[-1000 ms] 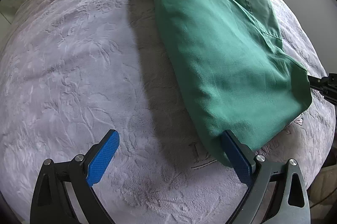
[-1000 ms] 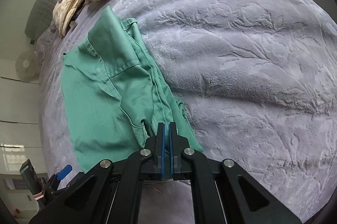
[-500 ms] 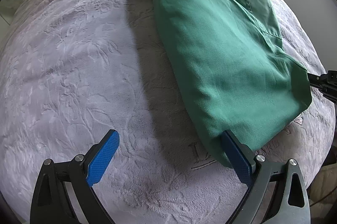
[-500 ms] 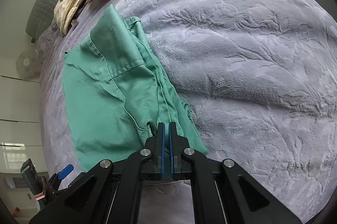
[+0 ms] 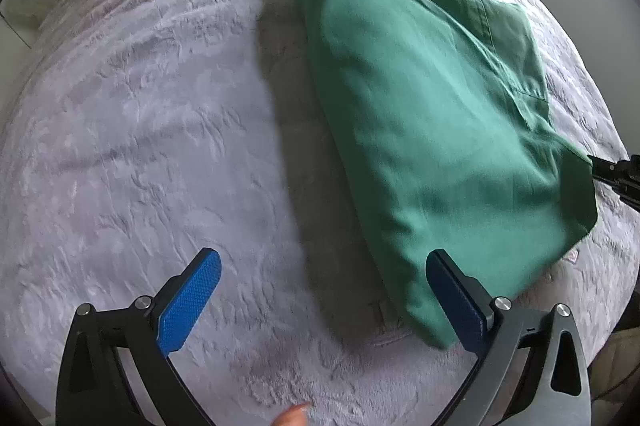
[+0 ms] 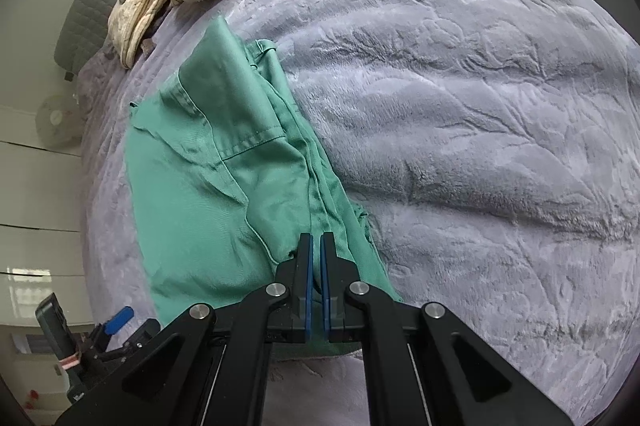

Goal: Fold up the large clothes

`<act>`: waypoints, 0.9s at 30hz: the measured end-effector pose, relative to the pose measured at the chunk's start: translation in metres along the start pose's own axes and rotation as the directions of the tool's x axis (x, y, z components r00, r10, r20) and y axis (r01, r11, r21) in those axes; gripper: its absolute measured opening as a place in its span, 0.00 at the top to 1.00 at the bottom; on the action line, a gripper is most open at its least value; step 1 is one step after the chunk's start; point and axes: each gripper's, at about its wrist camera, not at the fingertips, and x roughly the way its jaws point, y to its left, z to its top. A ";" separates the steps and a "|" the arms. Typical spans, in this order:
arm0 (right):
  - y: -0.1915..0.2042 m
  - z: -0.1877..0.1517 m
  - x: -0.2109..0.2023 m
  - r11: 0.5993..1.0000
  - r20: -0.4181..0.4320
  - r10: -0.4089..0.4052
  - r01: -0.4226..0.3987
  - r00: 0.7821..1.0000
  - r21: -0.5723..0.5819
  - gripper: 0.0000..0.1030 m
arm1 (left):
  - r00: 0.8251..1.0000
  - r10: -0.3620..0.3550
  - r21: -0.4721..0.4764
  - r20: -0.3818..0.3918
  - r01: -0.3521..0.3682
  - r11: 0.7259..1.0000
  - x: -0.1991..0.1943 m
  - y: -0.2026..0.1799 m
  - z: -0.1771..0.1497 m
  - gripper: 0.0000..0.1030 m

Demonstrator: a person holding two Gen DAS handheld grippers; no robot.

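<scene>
Grey bedspread [image 5: 160,145] under green garment [image 5: 420,129]

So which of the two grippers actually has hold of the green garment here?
The right gripper: it is shut on the green garment at its near edge. The left gripper is opening, with only the grey blanket between its fingers.

Green garment [image 5: 420,129] (folded, creased) lies on bed.
</scene>
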 end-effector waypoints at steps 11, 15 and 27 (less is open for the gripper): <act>0.005 0.023 0.005 0.999 -0.003 0.024 -0.024 1.000 -0.030 0.38 | 0.999 0.021 -0.004 -0.027 -0.021 1.000 0.006 -0.008 0.015 0.00; 0.009 0.028 0.003 0.997 -0.003 0.046 -0.046 0.999 -0.057 0.28 | 0.999 0.016 -0.015 -0.045 -0.016 1.000 0.010 -0.010 0.017 0.00; 0.002 0.046 0.015 0.995 -0.058 0.076 -0.080 0.995 -0.064 0.28 | 0.997 -0.040 -0.081 -0.070 0.034 0.996 0.014 -0.001 0.025 0.00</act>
